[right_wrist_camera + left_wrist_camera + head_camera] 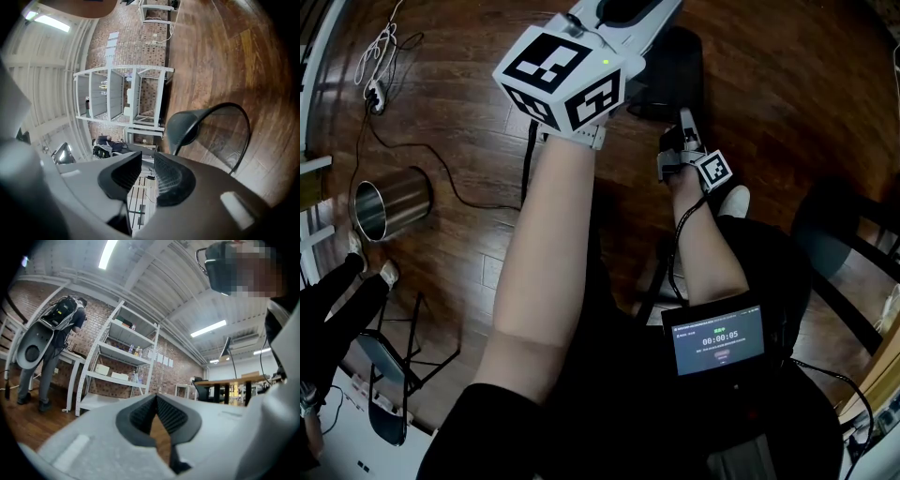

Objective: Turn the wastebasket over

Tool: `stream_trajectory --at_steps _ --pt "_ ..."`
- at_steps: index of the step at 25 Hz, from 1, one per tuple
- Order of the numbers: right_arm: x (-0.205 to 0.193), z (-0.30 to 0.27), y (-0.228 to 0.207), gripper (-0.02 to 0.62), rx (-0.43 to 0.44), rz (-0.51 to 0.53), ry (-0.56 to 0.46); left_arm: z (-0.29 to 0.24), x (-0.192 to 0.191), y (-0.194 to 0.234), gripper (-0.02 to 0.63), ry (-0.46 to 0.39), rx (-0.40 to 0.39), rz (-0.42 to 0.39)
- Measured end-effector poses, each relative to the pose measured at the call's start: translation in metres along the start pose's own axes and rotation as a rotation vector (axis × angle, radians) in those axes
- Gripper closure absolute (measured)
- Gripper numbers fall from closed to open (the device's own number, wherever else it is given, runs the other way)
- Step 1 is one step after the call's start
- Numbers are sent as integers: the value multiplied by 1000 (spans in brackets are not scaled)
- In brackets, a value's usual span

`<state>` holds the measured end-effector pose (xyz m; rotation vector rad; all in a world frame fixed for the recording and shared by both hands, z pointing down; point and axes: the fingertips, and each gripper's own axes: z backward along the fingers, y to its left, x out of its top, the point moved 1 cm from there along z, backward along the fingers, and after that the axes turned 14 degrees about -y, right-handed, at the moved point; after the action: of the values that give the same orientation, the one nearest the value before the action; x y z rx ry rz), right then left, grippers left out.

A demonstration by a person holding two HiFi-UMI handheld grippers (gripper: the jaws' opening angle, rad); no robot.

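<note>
While wastebasket (pixel 389 202) sits far off on floor (pixel 769 94) — right gripper (pixel 147 157) parted, empty.

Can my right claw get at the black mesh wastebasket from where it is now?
Probably yes. The right claw faces the mesh wastebasket, jaws apart and empty, with only bare wooden floor between them.

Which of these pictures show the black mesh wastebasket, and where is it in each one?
Head view: the wastebasket is at top centre, on the floor.
Left gripper view: not in it.
Right gripper view: the wastebasket is right of centre, just above the jaws.
Shared landmark: the wooden floor, seen in all three.
</note>
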<state>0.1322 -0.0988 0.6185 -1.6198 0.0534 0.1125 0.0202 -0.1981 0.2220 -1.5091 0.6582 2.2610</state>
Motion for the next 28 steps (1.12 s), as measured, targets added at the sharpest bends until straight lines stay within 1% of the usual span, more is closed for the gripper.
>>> stream_trajectory --at_steps 5,8,16,22,25,28 --pt "-8 12 -26 475 -43 -28 -19 0 -2 2 606 3 2 1" --pt "-11 14 -37 465 -62 -34 -20 -1 -4 1 606 1 3 4" --pt "-12 -12 -50 439 -69 -20 -16 -2 -6 4 606 3 6 7" --pt "-16 -43 -47 440 -38 -20 -24 0 -5 7 606 0 15 12" --pt "-9 -60 -46 455 -21 -20 -49 0 -4 8 606 -3 17 10" --pt "0 -73 -47 484 -18 -12 -80 0 -5 10 606 2 17 6"
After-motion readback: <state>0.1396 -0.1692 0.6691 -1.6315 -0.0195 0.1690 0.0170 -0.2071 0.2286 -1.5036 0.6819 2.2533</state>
